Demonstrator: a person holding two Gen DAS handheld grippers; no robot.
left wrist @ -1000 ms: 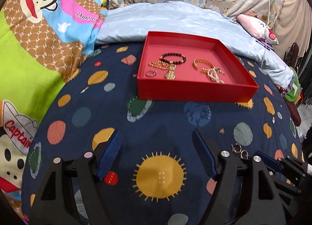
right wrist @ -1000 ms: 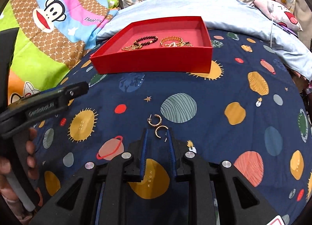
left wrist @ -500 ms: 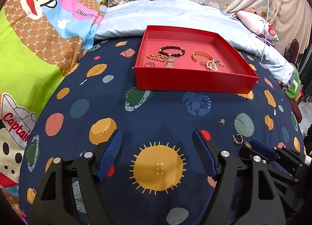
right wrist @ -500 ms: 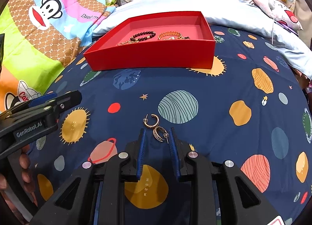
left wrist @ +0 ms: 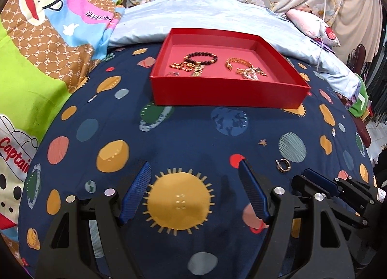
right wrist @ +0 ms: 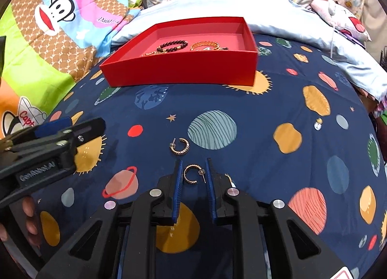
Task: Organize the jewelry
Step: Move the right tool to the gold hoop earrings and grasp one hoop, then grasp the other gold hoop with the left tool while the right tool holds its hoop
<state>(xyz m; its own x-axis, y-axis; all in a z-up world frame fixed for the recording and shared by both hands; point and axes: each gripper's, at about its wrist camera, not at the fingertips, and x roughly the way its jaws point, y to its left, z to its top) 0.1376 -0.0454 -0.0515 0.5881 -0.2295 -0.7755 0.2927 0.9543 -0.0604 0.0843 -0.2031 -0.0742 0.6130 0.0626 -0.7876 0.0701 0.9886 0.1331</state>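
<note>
Jewelry: red box (left wrist: 227, 95) holds beaded bracelet (left wrist: 202, 57), gold bracelet (left wrist: 238, 62).

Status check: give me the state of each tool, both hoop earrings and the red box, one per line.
Left tool: open, empty.
Right tool: jaws just closing around the near earring; pads not clearly pressing yet.
Near earring: between right tool's fingers.
Far earring: loose on bedspread.
Red box: lidless, holds bracelets.

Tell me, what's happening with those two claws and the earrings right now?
Right gripper closing around near earring, pads not yet pressing. Left gripper open, empty. Second earring loose on bedspread. Path to red box unobstructed.
</note>
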